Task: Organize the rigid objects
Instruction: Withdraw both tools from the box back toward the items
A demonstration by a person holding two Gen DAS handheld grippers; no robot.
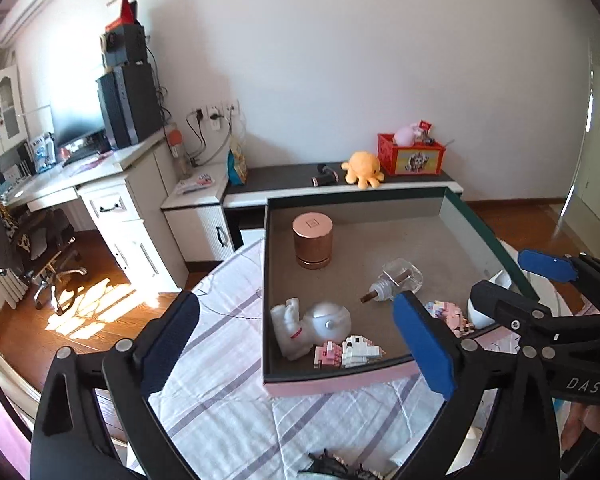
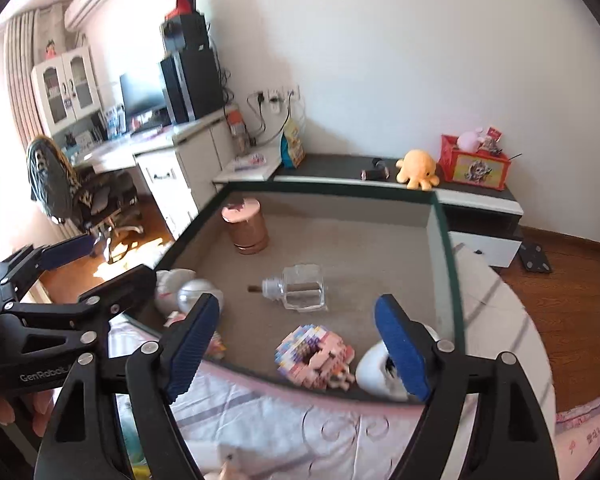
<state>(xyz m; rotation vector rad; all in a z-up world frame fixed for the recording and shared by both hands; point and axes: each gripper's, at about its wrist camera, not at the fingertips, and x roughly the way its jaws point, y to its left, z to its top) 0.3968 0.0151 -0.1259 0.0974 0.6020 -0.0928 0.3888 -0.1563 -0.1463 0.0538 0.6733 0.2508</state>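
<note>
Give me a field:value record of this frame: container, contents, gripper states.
container: shallow open box, grey lining, on a striped bedsheet
upright: copper cylindrical canister, far left corner area
on its side: clear glass bottle, mid box
near left: white astronaut figure, lying down, beside a pink-and-white block figure
near right: pastel block figure beside a white rounded object
left gripper: open, empty, above the box's near edge
right gripper: open, empty, above the box's near edge
background: orange octopus plush, red crate
</note>
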